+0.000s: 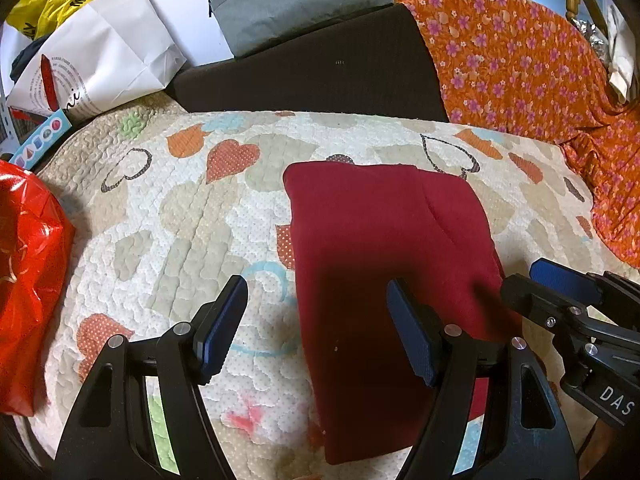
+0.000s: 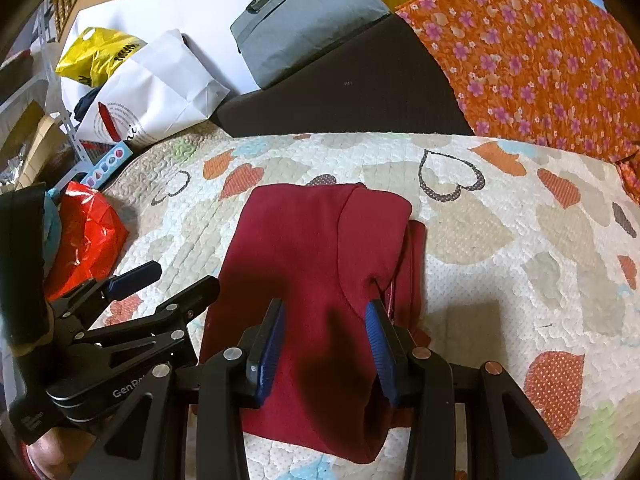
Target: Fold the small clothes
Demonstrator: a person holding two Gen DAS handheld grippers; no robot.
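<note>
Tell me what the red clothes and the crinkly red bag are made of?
The red garment looks like soft, matte knit cloth, maybe fleece or cotton: it folds thickly with no shine. The red bag looks like thin glossy plastic or foil: sharp creases and bright glints. I cannot be sure of either.

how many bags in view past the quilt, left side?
3, maybe more hidden. Red plastic bag at the quilt's left edge; white paper bag against the wall; yellow plastic bag behind it. The grey case on the dark block isn't counted.
</note>
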